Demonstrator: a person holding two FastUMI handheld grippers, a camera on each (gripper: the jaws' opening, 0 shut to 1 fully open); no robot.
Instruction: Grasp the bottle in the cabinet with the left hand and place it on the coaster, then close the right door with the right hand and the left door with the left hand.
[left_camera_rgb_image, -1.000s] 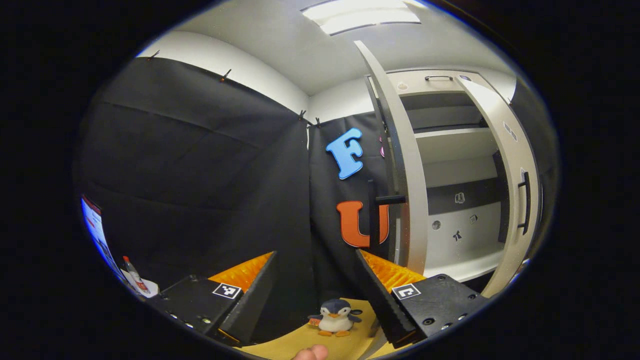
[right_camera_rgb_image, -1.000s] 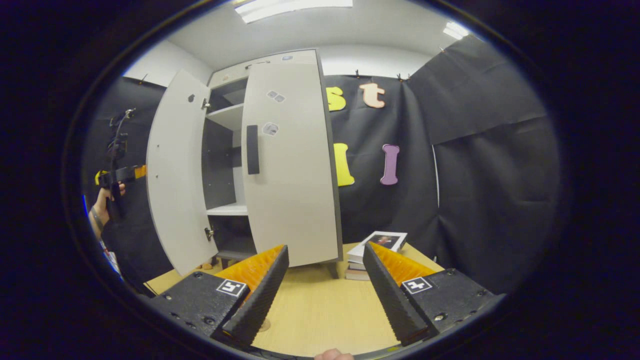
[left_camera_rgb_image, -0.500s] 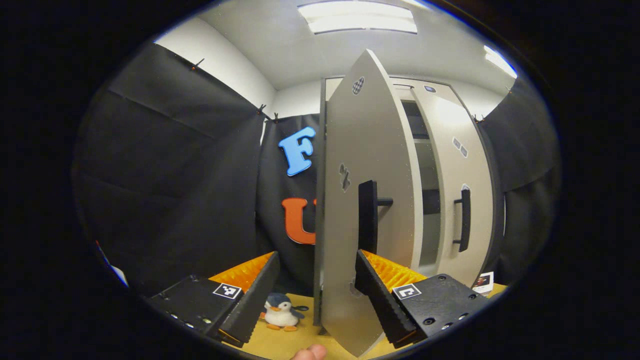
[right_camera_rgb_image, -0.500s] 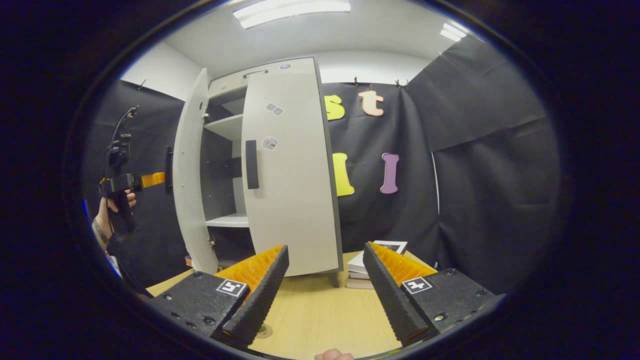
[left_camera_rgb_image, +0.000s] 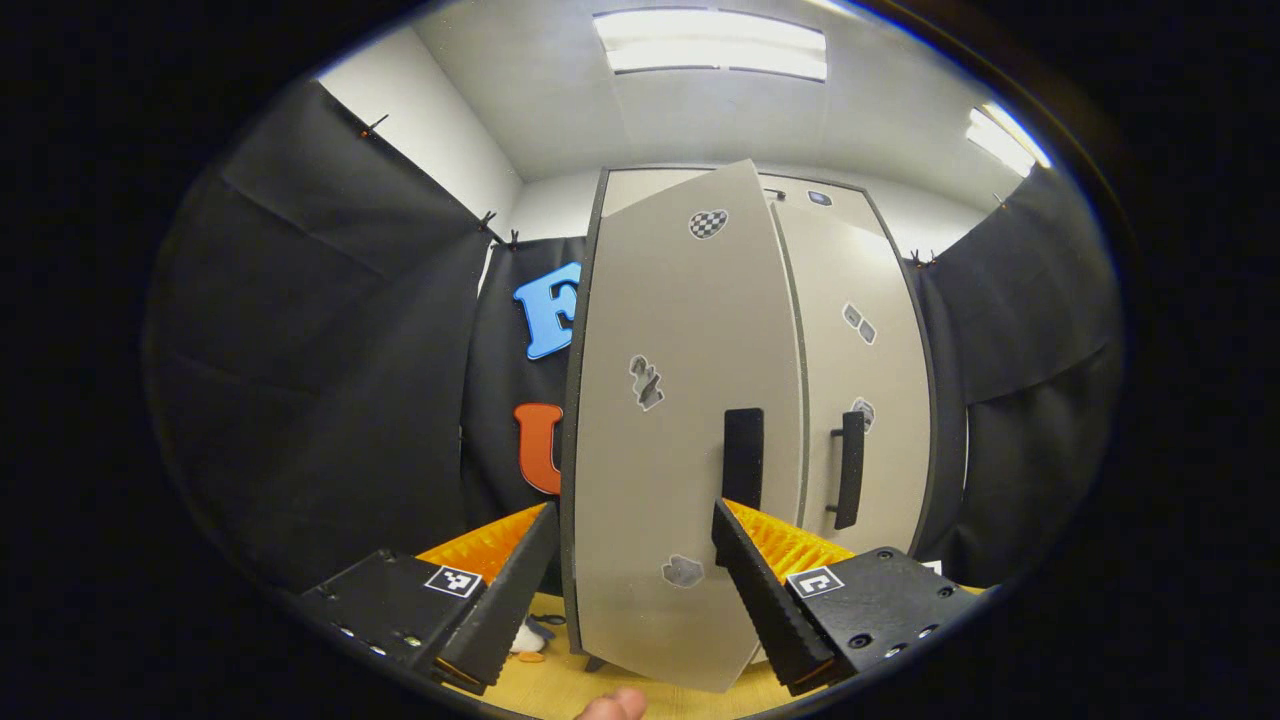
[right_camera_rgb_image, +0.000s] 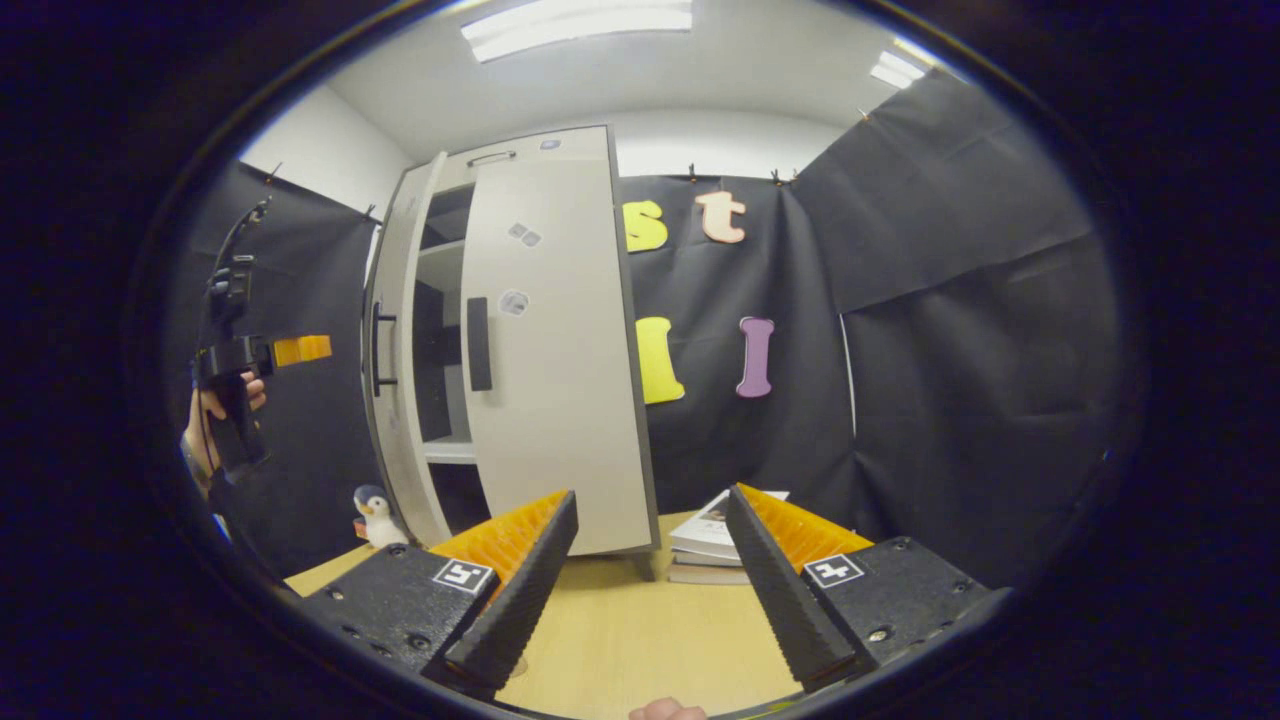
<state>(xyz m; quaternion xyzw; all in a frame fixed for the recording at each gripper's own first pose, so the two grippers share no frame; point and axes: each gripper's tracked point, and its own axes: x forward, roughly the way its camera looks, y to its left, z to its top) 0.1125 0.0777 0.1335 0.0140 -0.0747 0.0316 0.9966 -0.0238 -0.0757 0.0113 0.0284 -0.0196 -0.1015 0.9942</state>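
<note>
In the left gripper view the cabinet's left door (left_camera_rgb_image: 680, 420) stands slightly ajar right in front of my open left gripper (left_camera_rgb_image: 630, 590), its dark handle (left_camera_rgb_image: 742, 458) just above the right finger. Nothing is held between the fingers. Beside it the right door (left_camera_rgb_image: 860, 380) lies shut. In the right gripper view the same left door (right_camera_rgb_image: 400, 350) is seen edge-on with a narrow gap showing shelves, and the right door (right_camera_rgb_image: 540, 350) is flat against the cabinet. A hand holds the left gripper (right_camera_rgb_image: 315, 349) left of the door. My right gripper (right_camera_rgb_image: 650, 590) hangs open over the wooden table (right_camera_rgb_image: 620, 640).
A stack of books (right_camera_rgb_image: 715, 535) lies on the table right of the cabinet. A small plush penguin (right_camera_rgb_image: 375, 515) stands at the cabinet's left foot, also glimpsed as the penguin (left_camera_rgb_image: 520, 640) behind the left finger. Black cloth walls close the booth.
The left door has swung from wide open to nearly shut, with the left gripper following it round. The right gripper has stayed over the table, open.
</note>
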